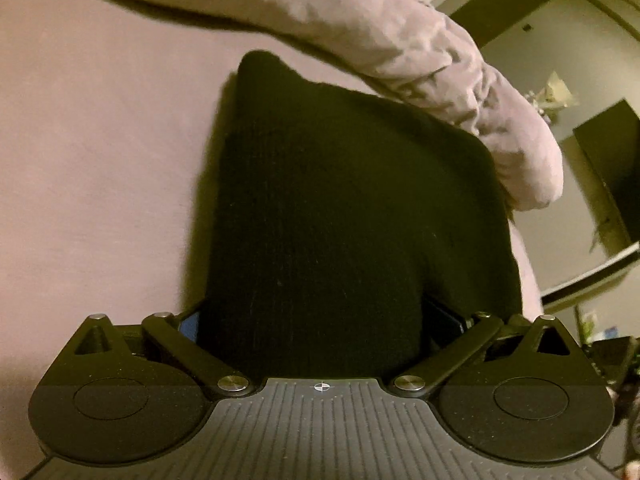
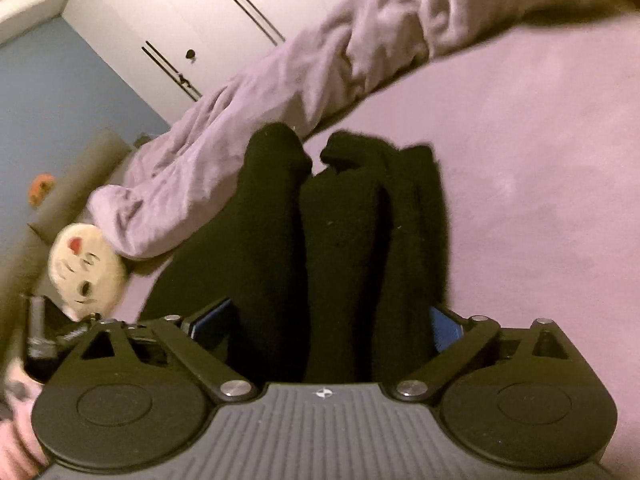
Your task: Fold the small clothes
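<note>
A black knit garment (image 1: 344,208) hangs forward from my left gripper (image 1: 316,320) over a pink bed sheet (image 1: 92,160). The cloth fills the gap between the blue-padded fingers, and the jaws are shut on its near edge. In the right wrist view the same black garment (image 2: 332,240) shows as several bunched vertical folds. My right gripper (image 2: 332,320) is shut on those folds, with a blue pad (image 2: 444,320) showing at the side. The fingertips are hidden by the cloth in both views.
A rumpled pink duvet (image 1: 400,44) lies along the far edge of the bed, also in the right wrist view (image 2: 280,92). A round plush face (image 2: 86,264) sits at the bed's left side. White wardrobe doors (image 2: 168,20) stand behind. A dark screen (image 1: 612,168) is at right.
</note>
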The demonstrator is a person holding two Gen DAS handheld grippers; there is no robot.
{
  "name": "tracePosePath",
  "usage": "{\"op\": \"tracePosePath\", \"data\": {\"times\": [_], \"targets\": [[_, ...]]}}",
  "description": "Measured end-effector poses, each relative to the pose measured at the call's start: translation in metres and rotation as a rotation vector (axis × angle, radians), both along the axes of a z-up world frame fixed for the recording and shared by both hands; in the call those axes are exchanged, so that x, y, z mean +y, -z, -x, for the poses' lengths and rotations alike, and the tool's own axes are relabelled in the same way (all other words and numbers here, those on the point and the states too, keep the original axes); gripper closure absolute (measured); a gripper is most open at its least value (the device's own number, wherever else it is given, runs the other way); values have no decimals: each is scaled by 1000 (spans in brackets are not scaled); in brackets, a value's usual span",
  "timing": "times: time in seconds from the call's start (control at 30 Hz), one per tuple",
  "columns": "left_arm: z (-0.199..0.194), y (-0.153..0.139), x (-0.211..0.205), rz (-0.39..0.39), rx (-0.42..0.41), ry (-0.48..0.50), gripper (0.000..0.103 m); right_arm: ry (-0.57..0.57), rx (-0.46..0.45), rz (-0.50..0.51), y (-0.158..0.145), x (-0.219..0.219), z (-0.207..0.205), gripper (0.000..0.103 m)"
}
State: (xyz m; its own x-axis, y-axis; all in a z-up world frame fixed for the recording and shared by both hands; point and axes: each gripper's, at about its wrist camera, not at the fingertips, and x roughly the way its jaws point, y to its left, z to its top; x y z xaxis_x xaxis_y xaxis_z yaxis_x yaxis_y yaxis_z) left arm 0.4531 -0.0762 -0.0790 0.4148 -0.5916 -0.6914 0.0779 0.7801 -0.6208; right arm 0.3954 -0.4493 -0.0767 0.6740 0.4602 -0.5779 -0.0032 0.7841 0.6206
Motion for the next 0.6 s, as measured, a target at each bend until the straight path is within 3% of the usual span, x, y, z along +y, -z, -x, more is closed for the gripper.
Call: {"op": "tracePosePath", "data": {"times": [0.17, 0.23, 0.27, 0.37, 0.43, 0.6], "targets": [[-4, 5, -1, 13, -21, -11, 0, -28, -7, -121, 15, 10, -18, 4], [-2, 4, -2, 9, -34, -28, 2, -38, -17, -96, 16, 19, -21, 10], [-1, 1, -2, 2, -42, -31, 4, -38, -22, -65, 17, 24, -21, 23], [3, -4, 2, -2, -63, -33, 15, -22, -33, -43, 14, 28, -18, 38], [5, -11, 5, 11, -82, -33, 23, -16, -40, -27, 8, 33, -18, 42], [12, -27, 17, 61, -95, -50, 30, -26, -77, 8, -14, 53, -14, 46]]}}
